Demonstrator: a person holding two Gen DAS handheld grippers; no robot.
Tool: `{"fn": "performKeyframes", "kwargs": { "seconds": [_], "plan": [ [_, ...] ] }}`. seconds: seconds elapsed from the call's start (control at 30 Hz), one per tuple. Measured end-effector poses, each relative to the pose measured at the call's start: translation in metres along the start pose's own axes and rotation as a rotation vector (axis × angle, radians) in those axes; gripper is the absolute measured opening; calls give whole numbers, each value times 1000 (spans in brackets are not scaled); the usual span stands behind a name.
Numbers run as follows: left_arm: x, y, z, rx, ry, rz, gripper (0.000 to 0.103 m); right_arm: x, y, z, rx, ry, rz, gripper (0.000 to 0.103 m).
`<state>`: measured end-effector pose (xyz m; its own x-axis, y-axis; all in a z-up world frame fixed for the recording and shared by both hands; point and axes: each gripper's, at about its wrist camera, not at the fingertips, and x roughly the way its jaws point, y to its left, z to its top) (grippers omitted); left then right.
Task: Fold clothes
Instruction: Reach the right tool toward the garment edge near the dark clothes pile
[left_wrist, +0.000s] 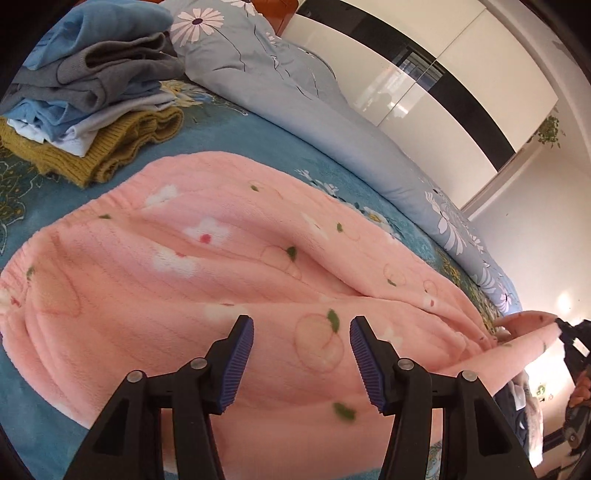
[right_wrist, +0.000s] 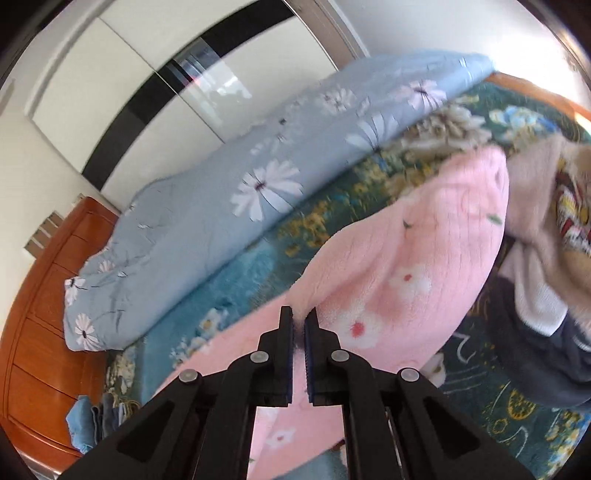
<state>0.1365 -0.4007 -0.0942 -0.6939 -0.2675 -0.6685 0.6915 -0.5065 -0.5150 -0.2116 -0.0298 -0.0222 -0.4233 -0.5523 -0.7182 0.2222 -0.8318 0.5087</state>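
Pink fleece garment (left_wrist: 229, 280), printed with white flowers and small green leaves, lies spread across a blue floral bed cover (left_wrist: 207, 133), its long axis running from the gathered end at the left of the left wrist view to a lifted end at the far right. Directly above its middle, the left gripper (left_wrist: 301, 363) hangs with its fingers spread wide and nothing between them; the cloth lies just ahead of and below its tips. At the garment's far right end, the right gripper (right_wrist: 298, 332) has its fingers pressed nearly together on an edge of the pink fleece, raising that end off the bed so the cloth drapes down. The right gripper is therefore the one already attached, and any fold would likely carry its end along the long axis toward the left gripper. A stack of folded clothes (left_wrist: 88, 107) sits beyond the garment's left end, apart from it. A grey-blue daisy quilt (left_wrist: 295, 99) runs along the far side.
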Motion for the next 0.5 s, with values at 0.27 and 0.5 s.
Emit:
{"fn": "performKeyframes", "kwargs": {
  "seconds": [0.27, 0.5],
  "plan": [
    [3, -2, -4, 11, 23, -15, 58, -108, -43, -40, -29, -130, 44, 5],
    [7, -5, -7, 24, 34, -14, 58, -78, -147, -109, 167, 49, -90, 5]
  ]
}}
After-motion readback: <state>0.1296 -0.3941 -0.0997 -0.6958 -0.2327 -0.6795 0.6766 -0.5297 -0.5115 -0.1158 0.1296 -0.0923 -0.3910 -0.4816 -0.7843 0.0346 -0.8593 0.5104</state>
